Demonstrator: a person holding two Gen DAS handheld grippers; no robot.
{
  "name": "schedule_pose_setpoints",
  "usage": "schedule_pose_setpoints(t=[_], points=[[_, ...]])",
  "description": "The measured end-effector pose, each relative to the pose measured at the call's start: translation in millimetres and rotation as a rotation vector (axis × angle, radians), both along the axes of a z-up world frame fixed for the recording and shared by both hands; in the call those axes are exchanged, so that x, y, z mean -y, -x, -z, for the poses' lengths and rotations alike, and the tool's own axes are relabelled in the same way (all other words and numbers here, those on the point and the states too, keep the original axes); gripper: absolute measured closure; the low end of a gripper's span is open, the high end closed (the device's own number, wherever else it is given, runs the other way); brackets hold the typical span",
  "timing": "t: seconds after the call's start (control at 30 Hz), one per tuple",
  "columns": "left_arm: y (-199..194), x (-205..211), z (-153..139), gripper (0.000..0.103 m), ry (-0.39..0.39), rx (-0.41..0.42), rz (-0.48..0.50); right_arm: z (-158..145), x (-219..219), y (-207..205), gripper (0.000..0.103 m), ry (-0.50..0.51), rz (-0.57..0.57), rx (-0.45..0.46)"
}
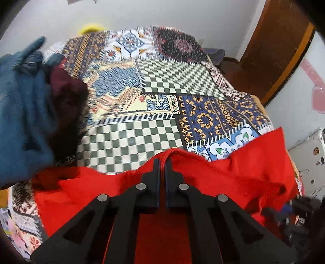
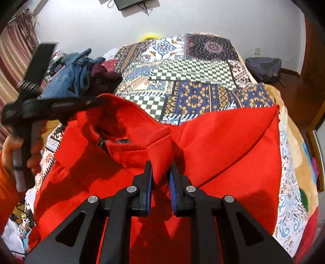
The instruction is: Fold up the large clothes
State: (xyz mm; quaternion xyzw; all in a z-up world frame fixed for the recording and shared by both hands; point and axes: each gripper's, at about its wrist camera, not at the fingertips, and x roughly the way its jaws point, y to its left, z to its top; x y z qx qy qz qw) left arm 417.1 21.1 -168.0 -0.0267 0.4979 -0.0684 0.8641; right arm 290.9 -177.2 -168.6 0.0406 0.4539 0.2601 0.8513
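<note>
L tongs (image 1: 161, 162) pinching red coat (image 1: 243, 172) edge, R tongs (image 2: 160, 166) – clamped on collar (image 2: 142, 146)

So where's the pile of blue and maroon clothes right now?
The clothes pile sits on the patchwork bedspread, far left in both views, just beyond the red coat.

A bedroom in a home.

A bed (image 2: 292, 130) takes up most of the room, spread with a patchwork-print cover (image 2: 195, 81) of checks and tile motifs. Clothes (image 2: 81, 73) lie heaped on its far left side. White walls (image 2: 203, 18) stand behind it, striped curtains (image 2: 14, 50) hang at the left, and a wooden door (image 1: 276, 40) and brown floor (image 2: 288, 79) show at the right, with a dark bag (image 2: 264, 65) on the floor.
</note>
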Motion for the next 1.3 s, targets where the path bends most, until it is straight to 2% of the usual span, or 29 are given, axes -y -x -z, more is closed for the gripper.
schedule_pose_setpoints(t=[0.13,0.3,0.43,0.53,0.67,0.77,0.93,1.07,1.1,1.17,1.3], points=[[41.7,-16.1,-27.1,0.101,0.028,0.07,-0.005,-17.4,-2.0,9.6,0.09,-0.003,0.0,0.044],[100.9,-31.6,-40.8,0.101,0.071,0.115,-0.005,-23.7,-7.4,20.5,0.089,0.017,-0.018,0.071],[139.8,-31.2,-27.5,0.101,0.047,0.117,0.003,-17.0,-9.6,28.2,0.088,0.044,-0.029,0.052],[154.5,-35.0,-0.7,0.101,0.021,0.072,-0.007,-8.4,-8.9,33.7,0.081,0.041,-0.033,0.01],[162.0,-49.7,36.5,0.099,0.082,-0.054,-0.028,-4.6,-6.9,46.2,0.079,0.094,-0.037,0.002],[169.3,-59.5,46.7,0.096,0.09,-0.084,-0.048,-8.0,-0.8,50.0,0.079,0.094,-0.029,-0.01],[178.7,-82.9,30.9,0.092,0.102,-0.039,-0.092,-22.8,16.9,45.9,0.079,0.043,0.033,-0.008],[171.4,-103.5,10.1,0.064,0.09,0.035,-0.149,-32.3,25.5,31.5,0.075,0.017,0.085,0.006],[167.5,-110.5,5.1,0.063,0.082,0.055,-0.169,-33.0,26.8,27.3,0.073,0.013,0.095,0.005],[156.2,-121.6,0.9,0.062,0.089,0.072,-0.19,-32.8,28.8,17.9,0.062,0.006,0.123,0.004],[121.9,-142.2,7.6,0.062,0.165,0.062,-0.231,-25.5,31.4,-0.2,0.057,-0.014,0.158,-0.02]])
